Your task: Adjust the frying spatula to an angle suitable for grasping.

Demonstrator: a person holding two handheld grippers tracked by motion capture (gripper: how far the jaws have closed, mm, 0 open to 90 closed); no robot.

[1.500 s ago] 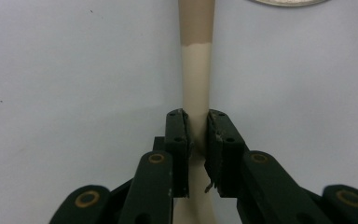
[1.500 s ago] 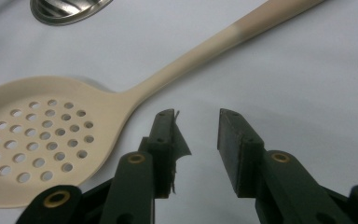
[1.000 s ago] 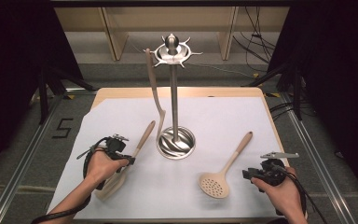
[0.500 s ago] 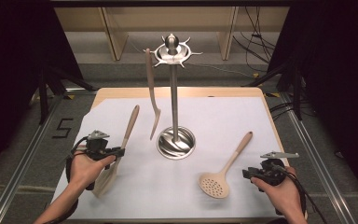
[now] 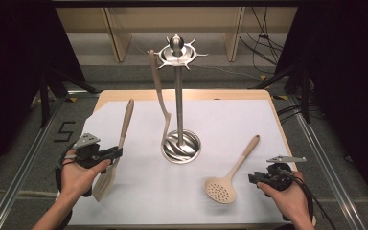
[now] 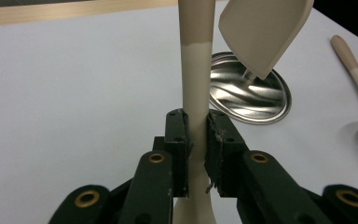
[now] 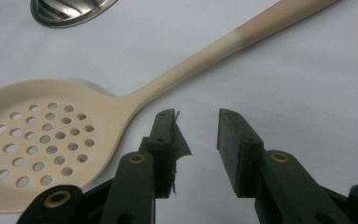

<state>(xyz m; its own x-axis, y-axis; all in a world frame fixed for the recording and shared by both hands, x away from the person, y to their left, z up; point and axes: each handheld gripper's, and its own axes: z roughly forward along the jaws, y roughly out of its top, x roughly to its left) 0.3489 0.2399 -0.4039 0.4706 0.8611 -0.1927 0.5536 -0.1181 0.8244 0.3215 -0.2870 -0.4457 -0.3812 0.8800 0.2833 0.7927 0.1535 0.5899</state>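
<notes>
With left gripper (image 5: 117,153) pinching spatula (image 5: 116,149) at stand's (image 5: 179,103) nine o'clock above counter (image 5: 316,211): could swivel off-hook, grip sitting low. Right gripper (image 7: 198,126) spread, beside skimmer (image 7: 46,140).

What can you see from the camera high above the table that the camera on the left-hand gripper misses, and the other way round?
The high view alone takes in the top of the metal stand with its ring of hooks, the right gripper with its jaws open, and both of the person's hands. The left gripper view alone gives the close look: the left gripper has its pads pressed on the neck of the beige turner. Both views share that turner, the stand's round base, the second turner hanging from the stand, and the slotted spoon on the white table.
</notes>
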